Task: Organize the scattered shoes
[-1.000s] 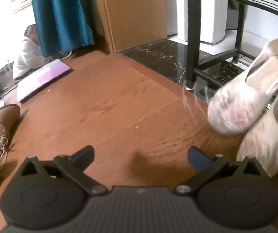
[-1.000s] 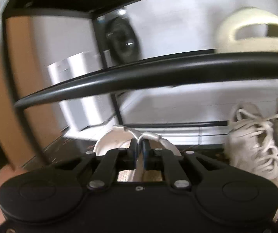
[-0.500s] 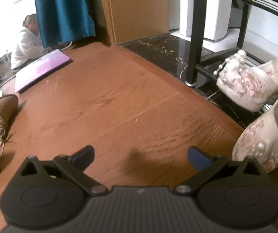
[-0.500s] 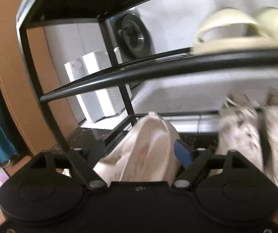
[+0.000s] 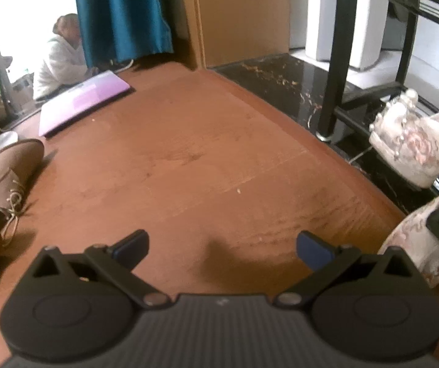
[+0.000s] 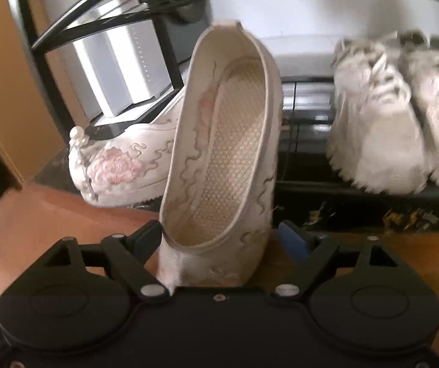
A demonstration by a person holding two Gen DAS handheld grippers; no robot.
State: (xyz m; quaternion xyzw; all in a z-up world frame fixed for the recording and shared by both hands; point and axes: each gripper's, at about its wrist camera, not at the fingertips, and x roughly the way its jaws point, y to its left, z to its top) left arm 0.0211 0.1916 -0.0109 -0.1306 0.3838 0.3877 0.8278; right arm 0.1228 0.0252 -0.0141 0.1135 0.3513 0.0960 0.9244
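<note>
Wooden flooring [image 5: 188, 168] lies bare between the left gripper's [image 5: 222, 247] spread jaws. Right gripper [image 6: 219, 239] gapes around an embroidered slipper [image 6: 222, 153], pads not pressing; its mate [image 6: 121, 165] at ten o'clock, white sneakers [image 6: 388, 116] at two.

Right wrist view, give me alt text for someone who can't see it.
An embroidered slipper stands tilted between the open right gripper fingers, its twin behind on the black shoe rack beside white sneakers.
</note>
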